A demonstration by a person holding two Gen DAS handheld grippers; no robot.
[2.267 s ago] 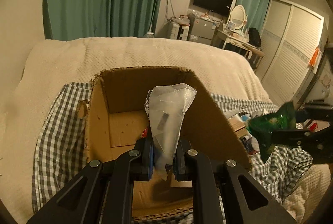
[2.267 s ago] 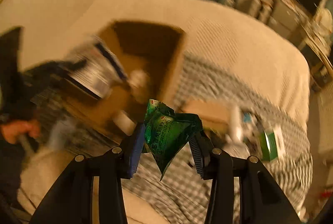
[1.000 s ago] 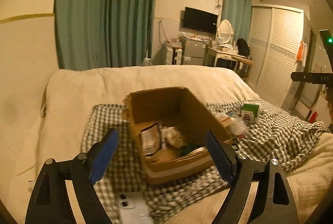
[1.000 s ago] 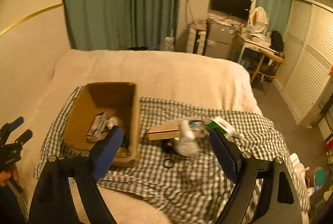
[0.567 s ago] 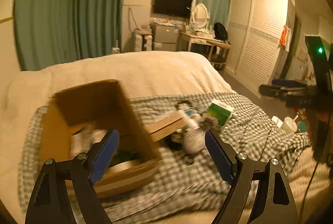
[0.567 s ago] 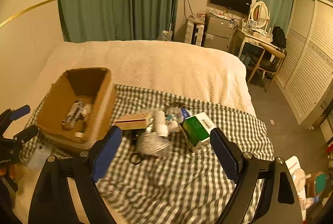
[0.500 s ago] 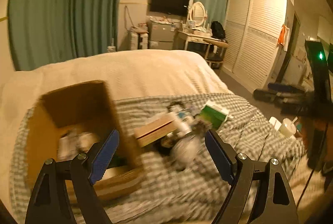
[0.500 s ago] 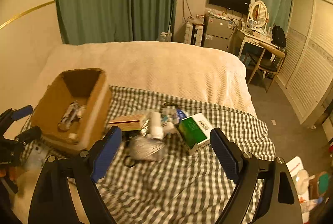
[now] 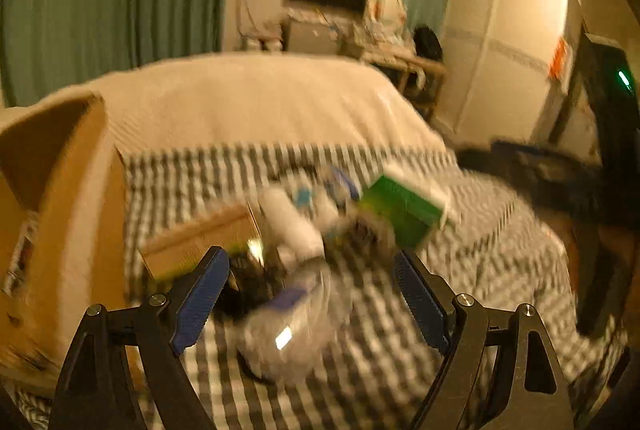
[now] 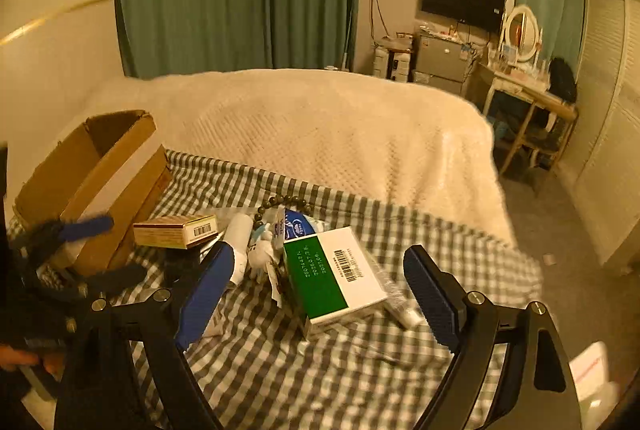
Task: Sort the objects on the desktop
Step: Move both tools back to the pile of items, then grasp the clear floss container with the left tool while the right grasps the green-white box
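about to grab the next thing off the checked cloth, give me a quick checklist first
1. Right gripper open and empty: ok.
2. Left gripper open and empty: ok.
3. Green and white box lies between the right fingers' line, top face clear: ok.
4. Cardboard box open at the top to receive items: ok.
5. Left target: cannot tell, the left wrist view is blurred; a clear plastic item lies ahead of it.
6. Grippers apart from each other: ok, the left one sits beside the cardboard box in the right wrist view.
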